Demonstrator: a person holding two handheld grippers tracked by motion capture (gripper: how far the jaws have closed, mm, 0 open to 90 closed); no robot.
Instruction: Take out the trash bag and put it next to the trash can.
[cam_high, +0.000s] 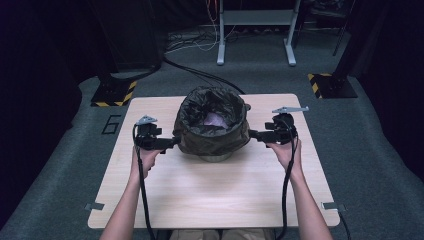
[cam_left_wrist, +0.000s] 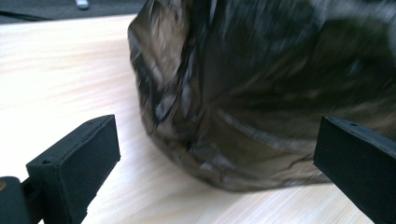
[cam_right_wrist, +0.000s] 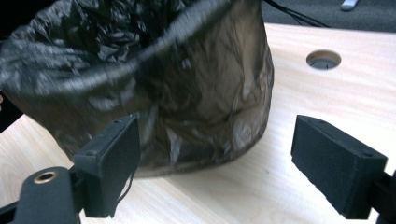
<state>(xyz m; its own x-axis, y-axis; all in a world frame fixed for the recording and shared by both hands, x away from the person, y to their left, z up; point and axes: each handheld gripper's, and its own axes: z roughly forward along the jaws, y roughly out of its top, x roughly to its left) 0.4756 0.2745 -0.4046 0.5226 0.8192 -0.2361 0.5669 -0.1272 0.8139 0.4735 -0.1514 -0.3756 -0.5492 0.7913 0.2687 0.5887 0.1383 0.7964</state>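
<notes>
A bin lined with a dark, crinkled bag (cam_high: 212, 131) stands at the middle of the wooden table (cam_high: 200, 195). Something pale pink (cam_high: 215, 120) lies inside it. My left gripper (cam_high: 175, 142) is at the bag's left side, pointing right at it. In the left gripper view the gripper (cam_left_wrist: 219, 156) is open, with the bag (cam_left_wrist: 261, 93) bulging just ahead of the jaws and untouched by them. My right gripper (cam_high: 251, 134) faces the bag's right side. In the right gripper view the gripper (cam_right_wrist: 219, 163) also stands open, with the bag (cam_right_wrist: 154, 93) ahead and to the left.
A round cable hole (cam_right_wrist: 323, 59) is cut in the tabletop behind the bin. On the floor beyond the table are two yellow-and-black striped stand bases (cam_high: 115, 92) (cam_high: 330, 85), loose cables and a grey desk frame (cam_high: 255, 30). Bare tabletop stretches in front of the bin.
</notes>
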